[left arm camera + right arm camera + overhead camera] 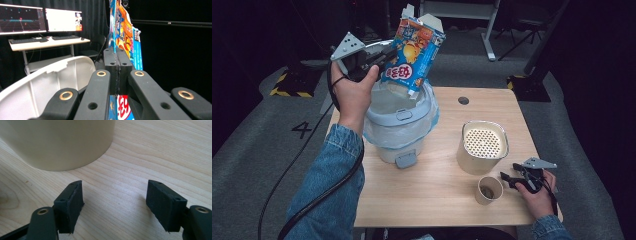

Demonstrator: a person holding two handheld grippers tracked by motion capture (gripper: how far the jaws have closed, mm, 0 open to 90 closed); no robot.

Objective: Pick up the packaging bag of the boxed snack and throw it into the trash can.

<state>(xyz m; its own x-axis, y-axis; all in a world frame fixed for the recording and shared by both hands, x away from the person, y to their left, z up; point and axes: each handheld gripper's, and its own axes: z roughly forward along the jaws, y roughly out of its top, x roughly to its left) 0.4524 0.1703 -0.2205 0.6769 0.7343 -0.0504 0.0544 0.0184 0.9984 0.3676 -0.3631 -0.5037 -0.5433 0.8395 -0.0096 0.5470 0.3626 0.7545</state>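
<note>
Nearest to the person, the right tongs [507,178] lie low on the wooden surface [432,190], jaws spread with nothing between them, just beside a small paper cup [488,190]. In the right gripper view the pads [72,202] stand apart over bare wood, with the curved wall of a cream container [57,142] just ahead. That container [482,146], with a perforated top, stands behind the cup.

Farther across the surface sits a pale bin [399,125] lined with a thin plastic bag, its lid swung up; the white inside of the lid [50,82] shows in the left gripper view.

Farthest off and held high, the left tongs [384,57] are pressed together on a torn-open blue and orange snack carton [414,52], pinching one thin wall of it. The carton hangs tilted directly above the bin's mouth, its lower end just over the liner, apparently about to be dropped in.

As for handling, the carton looks light and probably empty, though its inside is hard to see. Thin card like this is stiff along its folds but bends and crushes easily, and the printed face may be a little slick. A pinch on a single wall near a folded edge seems the best hold, since a grip across the hollow body would likely collapse it.
</note>
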